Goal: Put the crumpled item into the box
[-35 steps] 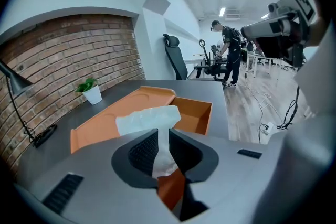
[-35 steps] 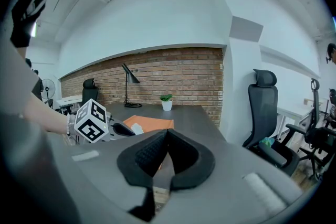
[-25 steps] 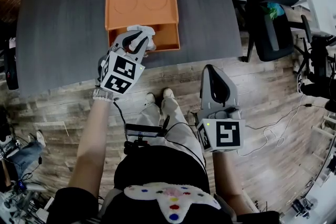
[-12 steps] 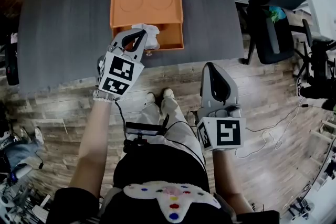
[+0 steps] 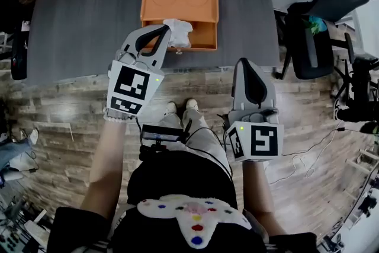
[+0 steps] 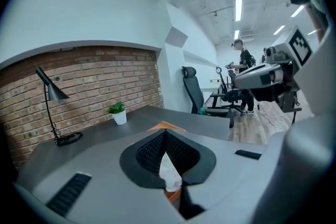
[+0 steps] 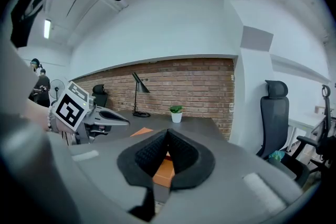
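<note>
An orange box (image 5: 179, 2) stands on the dark grey table (image 5: 83, 21), its open front compartment facing me. A white crumpled item (image 5: 179, 33) sits over that open compartment, its left edge at the tip of my left gripper (image 5: 166, 28). In the left gripper view the jaws of the left gripper (image 6: 166, 134) meet, with the white crumpled item (image 6: 169, 173) between them and the orange box (image 6: 166, 126) behind. My right gripper (image 5: 244, 62) hangs off the table over the floor, shut and empty. Between the jaws of the right gripper (image 7: 167, 134) only the box (image 7: 164, 171) shows.
A black office chair (image 5: 323, 15) stands to the right of the table. A desk lamp (image 6: 52, 97) and a small potted plant (image 6: 118, 114) stand at the table's far side by the brick wall. My legs and wooden floor (image 5: 71, 127) lie below.
The left gripper has carried the crumpled item from the box's front edge to over the open compartment. The view has shifted, so the box sits further right. The right gripper has held its place.
</note>
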The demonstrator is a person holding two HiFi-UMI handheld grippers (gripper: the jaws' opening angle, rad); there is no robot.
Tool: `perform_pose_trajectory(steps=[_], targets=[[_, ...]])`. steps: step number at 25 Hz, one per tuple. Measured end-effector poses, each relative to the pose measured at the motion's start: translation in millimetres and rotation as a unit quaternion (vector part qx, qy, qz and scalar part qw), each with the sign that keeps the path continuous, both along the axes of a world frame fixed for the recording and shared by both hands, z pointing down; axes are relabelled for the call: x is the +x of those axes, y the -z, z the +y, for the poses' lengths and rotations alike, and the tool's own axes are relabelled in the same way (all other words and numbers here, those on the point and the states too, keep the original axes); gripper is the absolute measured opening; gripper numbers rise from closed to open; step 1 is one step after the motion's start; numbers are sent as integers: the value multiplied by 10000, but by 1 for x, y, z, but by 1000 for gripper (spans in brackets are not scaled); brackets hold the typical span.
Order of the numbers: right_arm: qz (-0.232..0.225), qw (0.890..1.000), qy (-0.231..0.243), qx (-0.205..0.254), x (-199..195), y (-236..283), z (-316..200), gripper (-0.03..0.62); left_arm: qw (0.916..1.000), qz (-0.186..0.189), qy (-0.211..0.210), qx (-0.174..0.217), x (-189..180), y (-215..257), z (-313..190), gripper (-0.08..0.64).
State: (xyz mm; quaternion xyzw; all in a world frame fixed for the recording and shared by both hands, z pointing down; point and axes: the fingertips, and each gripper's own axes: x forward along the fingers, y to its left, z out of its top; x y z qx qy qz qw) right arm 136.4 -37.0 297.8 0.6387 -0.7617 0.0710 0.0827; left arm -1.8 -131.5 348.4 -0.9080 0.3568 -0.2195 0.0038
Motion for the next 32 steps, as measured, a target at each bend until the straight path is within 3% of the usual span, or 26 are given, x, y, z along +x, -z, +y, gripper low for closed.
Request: perform_pose_trajectory(steps=[15,32], targets=[[192,9980,413,448,-21,48,15,9,9940,797,528,529,-40,104,59,6],[114,9952,868,433,-44,55,23,9,9943,619,626,596,-62,111,97,6]])
